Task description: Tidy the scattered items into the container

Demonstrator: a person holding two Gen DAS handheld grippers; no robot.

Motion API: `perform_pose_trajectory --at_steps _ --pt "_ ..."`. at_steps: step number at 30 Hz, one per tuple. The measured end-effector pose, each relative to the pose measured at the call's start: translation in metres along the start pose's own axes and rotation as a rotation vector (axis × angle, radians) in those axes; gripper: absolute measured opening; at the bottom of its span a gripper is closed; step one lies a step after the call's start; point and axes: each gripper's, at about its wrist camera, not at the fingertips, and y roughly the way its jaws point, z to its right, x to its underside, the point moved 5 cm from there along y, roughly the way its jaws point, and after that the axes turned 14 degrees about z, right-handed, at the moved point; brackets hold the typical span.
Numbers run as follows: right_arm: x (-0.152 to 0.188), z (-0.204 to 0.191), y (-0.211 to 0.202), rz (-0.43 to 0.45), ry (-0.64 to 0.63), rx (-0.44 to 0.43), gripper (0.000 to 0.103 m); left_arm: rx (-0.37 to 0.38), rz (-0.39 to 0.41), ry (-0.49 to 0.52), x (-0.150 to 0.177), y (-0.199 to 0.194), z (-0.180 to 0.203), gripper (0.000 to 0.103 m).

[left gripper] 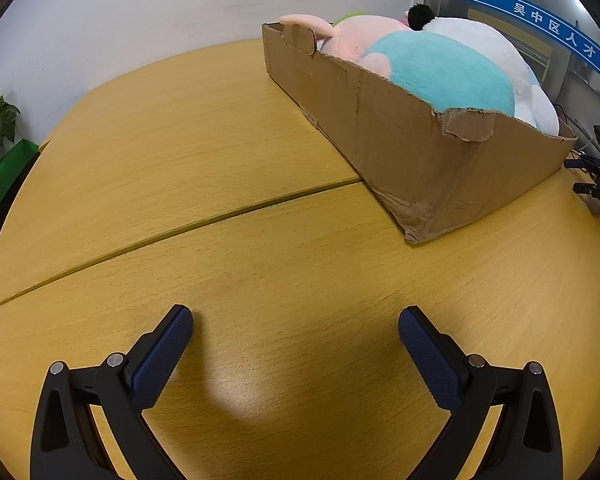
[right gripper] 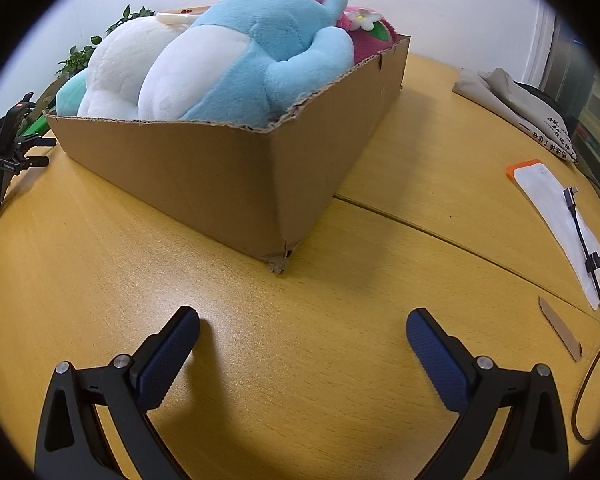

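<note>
Both tongs, the left gripper (left gripper: 296,330) and right gripper (right gripper: 303,332), hang spread and empty; the cardboard box (right gripper: 204,168) brims with plush toys (right gripper: 260,60). I'd say tidying's finished, with only a last look round for strays.

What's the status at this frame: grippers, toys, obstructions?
Left gripper and right gripper open, empty, over bare table. Plush toys piled in cardboard box. No toys visible outside it; nothing blocking.
</note>
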Motion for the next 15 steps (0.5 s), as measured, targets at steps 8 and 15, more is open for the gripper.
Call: perform_pose_trajectory --at_steps 8,15 --pt "0.0006 0.0001 0.0001 0.0 -0.002 0.002 0.103 0.0 0.0 0.0 0.0002 -0.0001 -0.0002 0.103" --pt "0.0012 -0.0002 0.0001 0.0 -0.002 0.002 0.103 0.0 0.001 0.001 0.0008 -0.0004 0.0015 0.103"
